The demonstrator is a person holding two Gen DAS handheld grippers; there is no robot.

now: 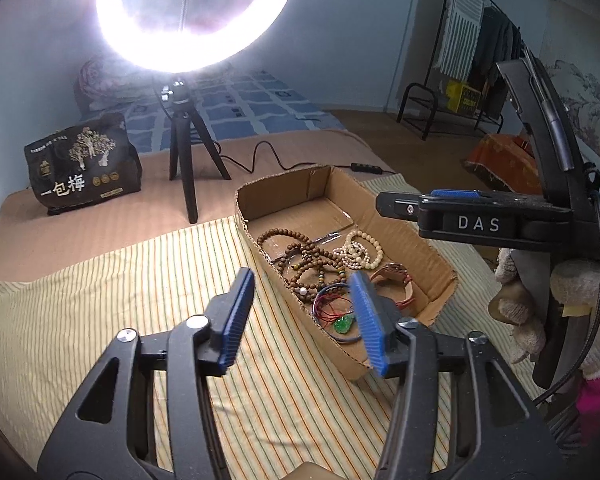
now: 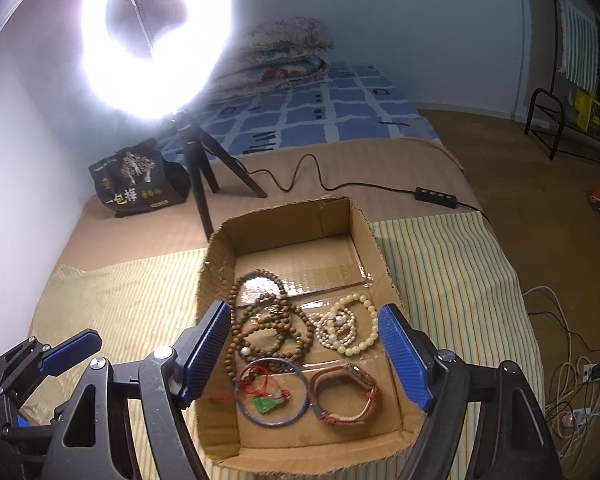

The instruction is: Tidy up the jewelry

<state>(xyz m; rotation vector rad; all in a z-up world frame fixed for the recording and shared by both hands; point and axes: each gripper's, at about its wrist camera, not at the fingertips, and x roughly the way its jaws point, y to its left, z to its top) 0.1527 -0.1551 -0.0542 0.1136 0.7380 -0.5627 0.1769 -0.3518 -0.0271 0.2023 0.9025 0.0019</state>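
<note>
Both grippers [image 1: 300, 316] [image 2: 306, 354] wide open and empty above the box [image 2: 216, 264]: best lowered squarely onto the watch [image 2: 346, 398], avoiding tangled beads [image 2: 268, 328].

The left wrist view looks forward and slightly down from low over the striped cloth [image 1: 140, 280], with the cardboard box [image 1: 440, 256] close ahead and to its right and the right gripper [image 1: 384, 203] at its right edge. The right wrist view sits nearer and higher, looking steeply down into the same box [image 2: 216, 264] between its own fingers [image 2: 404, 360]. Both face the ring light [image 1: 196, 16] and share the box, the cloth and the bed behind.
</note>
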